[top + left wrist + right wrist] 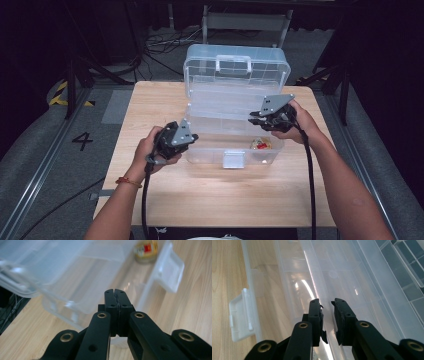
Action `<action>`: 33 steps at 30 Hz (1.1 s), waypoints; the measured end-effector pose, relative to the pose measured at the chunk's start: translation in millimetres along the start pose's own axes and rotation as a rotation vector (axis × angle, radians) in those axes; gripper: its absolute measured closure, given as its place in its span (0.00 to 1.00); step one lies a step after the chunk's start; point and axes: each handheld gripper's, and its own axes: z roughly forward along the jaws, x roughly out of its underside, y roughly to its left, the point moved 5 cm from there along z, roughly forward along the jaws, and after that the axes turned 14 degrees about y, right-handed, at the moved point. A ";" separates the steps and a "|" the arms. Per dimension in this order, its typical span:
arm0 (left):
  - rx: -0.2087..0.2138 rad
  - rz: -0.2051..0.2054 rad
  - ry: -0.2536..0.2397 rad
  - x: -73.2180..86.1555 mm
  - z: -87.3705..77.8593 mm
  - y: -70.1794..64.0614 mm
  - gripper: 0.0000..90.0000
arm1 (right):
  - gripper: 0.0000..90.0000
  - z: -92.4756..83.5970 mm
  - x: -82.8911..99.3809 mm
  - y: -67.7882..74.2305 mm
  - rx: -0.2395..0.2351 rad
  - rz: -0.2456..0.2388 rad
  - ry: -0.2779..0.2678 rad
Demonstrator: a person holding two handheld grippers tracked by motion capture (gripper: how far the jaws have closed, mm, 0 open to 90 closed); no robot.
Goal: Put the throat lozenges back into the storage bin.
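A clear plastic toolbox [210,155] stands open on the wooden table, its lid [235,65] upright at the back. A clear inner tray [225,102] sits over the box's back half. My right gripper [255,119] is at the tray's right front corner. In the right gripper view its jaws [325,302] stand narrowly apart with the tray's thin rim [318,293] running between them, held. My left gripper [192,137] hovers at the box's left front corner, shut [115,292] with nothing in it. A small yellow and red item [261,145] [146,248] lies in the box's right end.
The box's white latch [233,159] [170,272] [240,317] hangs open on the front wall. Bare table [210,195] lies in front of the box and to its left. Cables trail from both grippers toward the table's near edge. The floor behind the table is dark.
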 end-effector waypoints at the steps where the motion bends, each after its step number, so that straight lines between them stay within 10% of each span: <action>1: 0.017 -0.033 -0.040 1.3 -6.3 8.0 1.00 | 0.85 0.0 0.0 0.0 0.000 0.000 0.000; 13: 0.009 -0.299 -0.257 -5.4 -26.8 84.7 1.00 | 0.84 0.7 1.0 3.3 0.014 0.012 -0.006; 20: 0.035 -0.365 -0.297 -21.2 -13.1 111.3 1.00 | 0.84 0.8 0.9 4.5 0.017 0.009 -0.002; 33: 0.034 -0.363 -0.295 -46.9 12.3 140.1 1.00 | 0.83 1.3 1.6 8.0 0.022 0.012 -0.001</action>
